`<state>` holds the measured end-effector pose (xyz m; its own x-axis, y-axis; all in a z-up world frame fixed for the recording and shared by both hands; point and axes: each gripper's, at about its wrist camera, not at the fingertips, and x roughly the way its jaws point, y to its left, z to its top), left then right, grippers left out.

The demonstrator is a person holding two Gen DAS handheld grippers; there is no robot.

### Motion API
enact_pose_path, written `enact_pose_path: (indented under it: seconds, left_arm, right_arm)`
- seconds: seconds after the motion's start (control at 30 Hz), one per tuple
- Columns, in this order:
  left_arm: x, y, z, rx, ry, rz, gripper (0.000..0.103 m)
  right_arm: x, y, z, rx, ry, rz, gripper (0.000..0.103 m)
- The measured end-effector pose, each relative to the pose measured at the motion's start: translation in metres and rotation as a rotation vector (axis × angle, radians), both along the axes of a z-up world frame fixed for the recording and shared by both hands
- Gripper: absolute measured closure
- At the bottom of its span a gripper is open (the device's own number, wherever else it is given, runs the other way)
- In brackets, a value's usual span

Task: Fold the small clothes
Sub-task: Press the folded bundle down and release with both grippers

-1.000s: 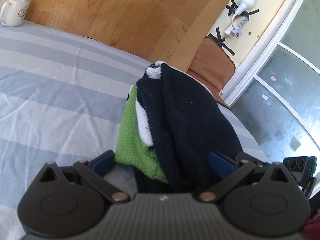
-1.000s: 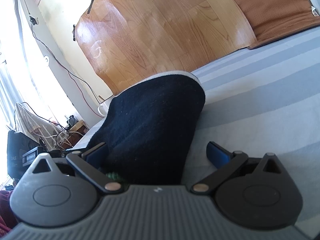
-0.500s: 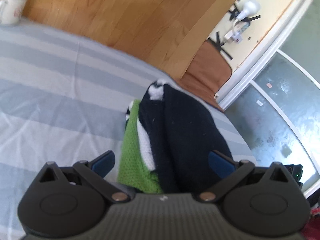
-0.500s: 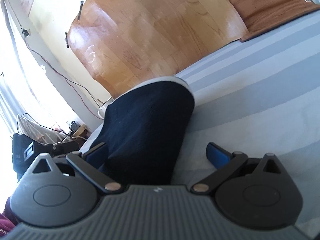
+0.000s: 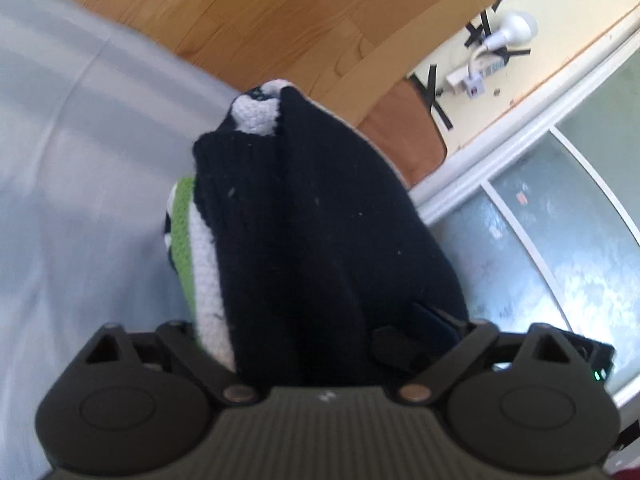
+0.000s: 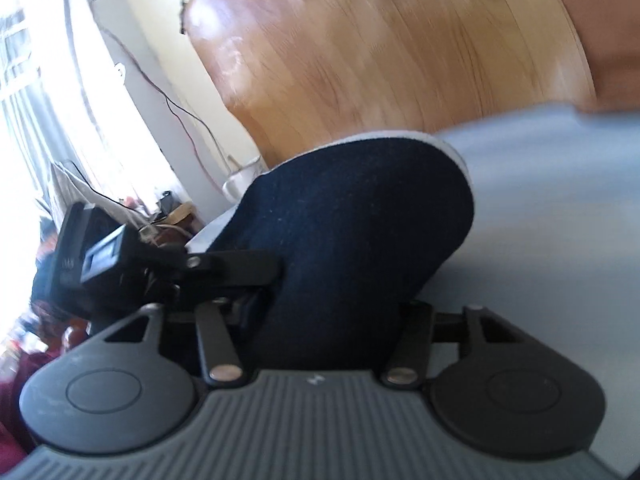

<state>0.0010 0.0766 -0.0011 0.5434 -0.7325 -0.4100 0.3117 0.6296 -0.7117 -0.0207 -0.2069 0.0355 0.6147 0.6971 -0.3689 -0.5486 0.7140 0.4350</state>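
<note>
A folded knit garment (image 5: 320, 208), black with green and white stripes along its left edge, lies on the striped grey-blue bed sheet (image 5: 80, 200). It fills the gap of my left gripper (image 5: 316, 320), whose jaws are closing. The right pad digs into the black knit and the left pad is hidden under the striped edge. In the right wrist view the same garment (image 6: 360, 216) shows as a dark rounded bundle. My right gripper (image 6: 332, 308) is closing on its near end, links swung inward and fabric squeezed between them. The left gripper's body (image 6: 100, 256) shows at the left, one finger against the garment.
A wooden board (image 5: 260, 20) leans against the wall behind the bed. A brown cushion (image 5: 404, 132) sits at its right, beside a frosted glass door (image 5: 540, 240). A white mug (image 6: 240, 184) stands beyond the garment, with cables and clutter (image 6: 168, 216) near a bright window.
Both grippers have pushed in onto the garment, which now looms larger. Their jaws have narrowed from wide open onto the fabric, the right one far more. Both views have rolled.
</note>
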Motion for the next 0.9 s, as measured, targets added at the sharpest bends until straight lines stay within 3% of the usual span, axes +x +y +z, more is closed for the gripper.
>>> enact_pose_path:
  seconds: [0.13,0.27,0.47,0.57,0.6,0.73,0.9]
  left_arm:
    - [0.058,-0.005,0.03,0.018,-0.096,0.03,0.018]
    - [0.132,-0.024,0.054,0.12,-0.21,0.062,0.018]
    - [0.227,-0.039,0.021,0.187,-0.158,0.114,0.021]
    - [0.248,-0.038,-0.006,0.205,-0.102,0.152,0.025]
    - [0.251,-0.036,-0.013,0.206,-0.097,0.162,0.025]
    - [0.248,-0.025,-0.025,0.176,-0.092,0.205,0.021]
    - [0.225,-0.037,-0.016,0.3,-0.158,0.305,0.008]
  right_arm:
    - [0.058,-0.007,0.016,0.037,-0.072,-0.025,0.05]
    - [0.133,-0.011,0.018,0.061,-0.104,-0.062,0.05]
    - [0.228,-0.011,-0.016,0.013,0.011,-0.124,0.05]
    - [0.255,-0.007,-0.036,-0.049,0.065,-0.136,0.05]
    - [0.261,-0.008,-0.041,-0.039,0.112,-0.146,0.049]
    - [0.264,-0.014,-0.045,-0.003,0.133,-0.14,0.041]
    - [0.251,-0.02,-0.041,0.003,0.099,-0.184,0.025]
